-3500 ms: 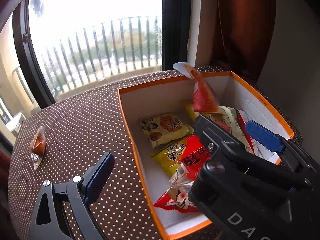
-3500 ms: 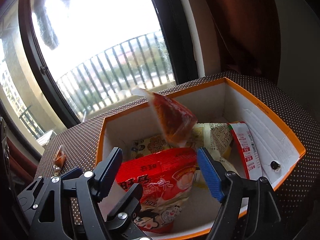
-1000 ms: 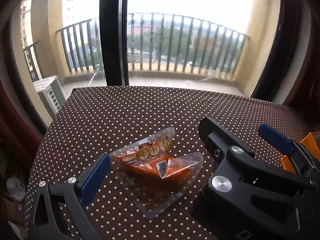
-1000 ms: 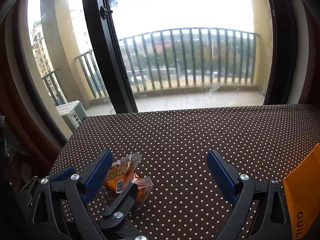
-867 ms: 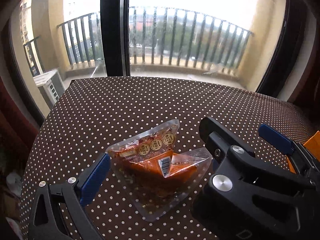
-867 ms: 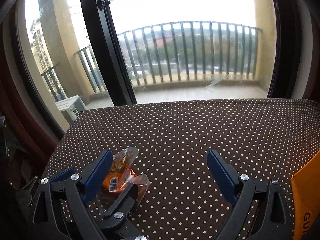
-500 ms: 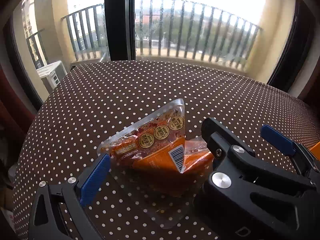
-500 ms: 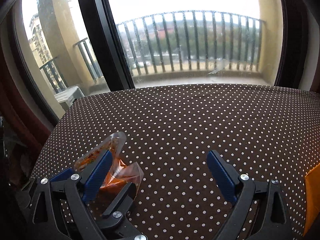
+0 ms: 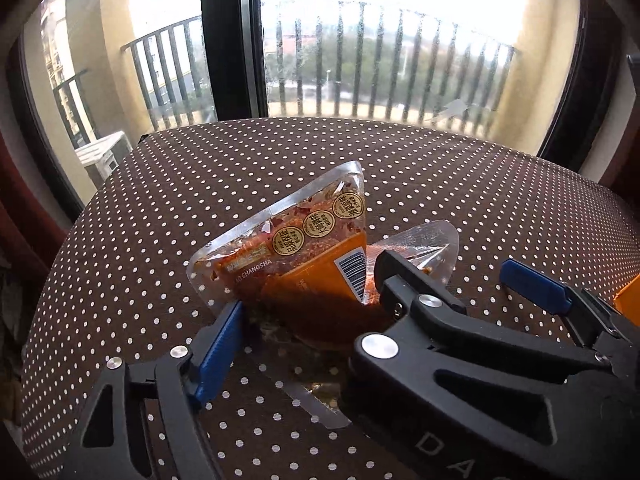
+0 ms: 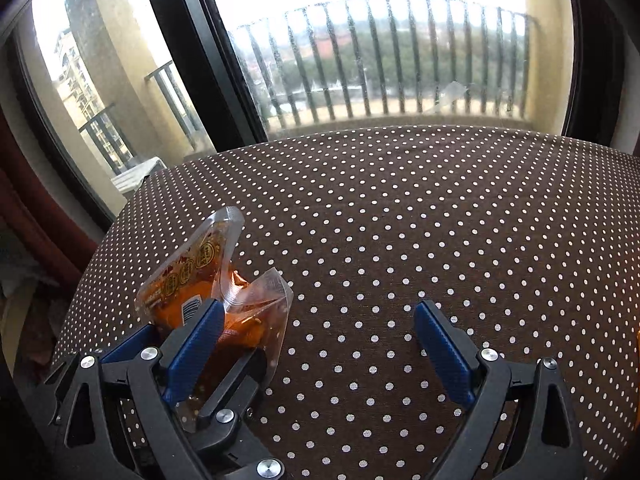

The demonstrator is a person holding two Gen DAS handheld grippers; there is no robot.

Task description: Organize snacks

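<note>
A clear triangular snack packet (image 9: 304, 264) with orange filling and gold stickers lies on the brown dotted tablecloth (image 9: 280, 160). My left gripper (image 9: 320, 312) straddles it and its jaws are closing. The blue left pad (image 9: 220, 340) presses the packet's corner, and the packet stands buckled upward into a fold. In the right wrist view the packet (image 10: 192, 276) sits pinched at the lower left. My right gripper (image 10: 318, 316) hangs open beside it over bare cloth, with nothing between its fingers. Its black body hides the left gripper's other finger in the left wrist view.
An orange corner of the snack box (image 9: 630, 300) shows at the far right edge. The round table's rim (image 10: 120, 216) drops away at the left, close to the packet. Behind stand a window and a balcony railing (image 10: 380, 60).
Both grippers left the box and came down to the packet at the table's left side. The left jaws narrowed around it, and the flat packet folded upward between them.
</note>
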